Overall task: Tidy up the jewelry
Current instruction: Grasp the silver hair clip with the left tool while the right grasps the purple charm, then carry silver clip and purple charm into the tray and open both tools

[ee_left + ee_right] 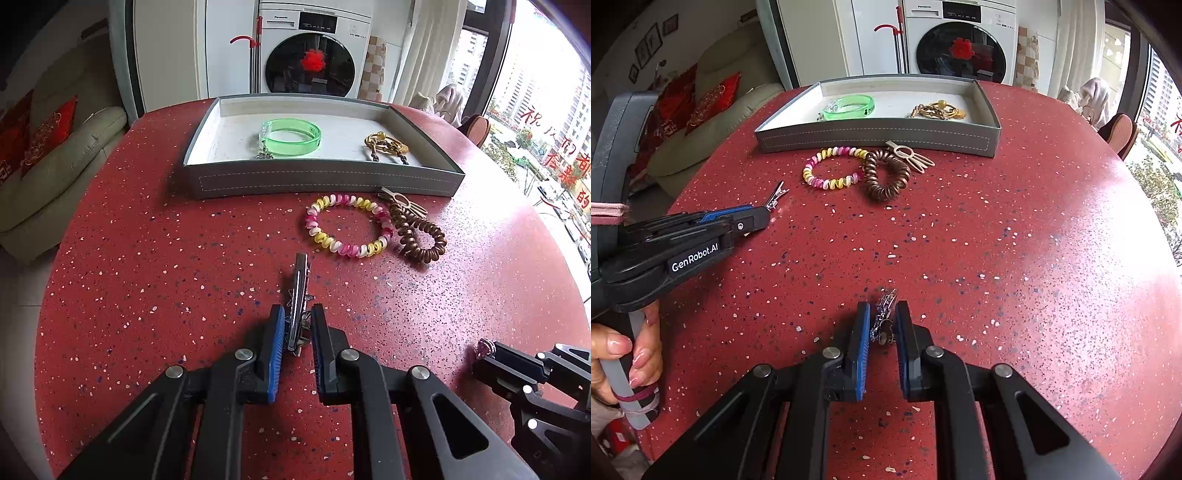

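My left gripper point(298, 314) is shut on a silver hair clip point(298, 291) that points forward over the red table; it also shows in the right wrist view point(774, 197). My right gripper point(882, 310) is shut on a small sparkly silver brooch point(884, 314). A grey tray point(317, 181) at the far side holds a green bangle point(293, 134) and a gold bead bracelet point(386, 146). In front of the tray lie a pink-yellow spiral hair tie point(347, 225), a brown spiral hair tie point(417, 236) and a beige hair clip point(402, 201).
The round red speckled table point(147, 258) drops off at left toward a sofa point(55, 166). A washing machine point(314, 55) stands behind the tray. The right gripper's body point(535, 376) sits at the lower right of the left wrist view.
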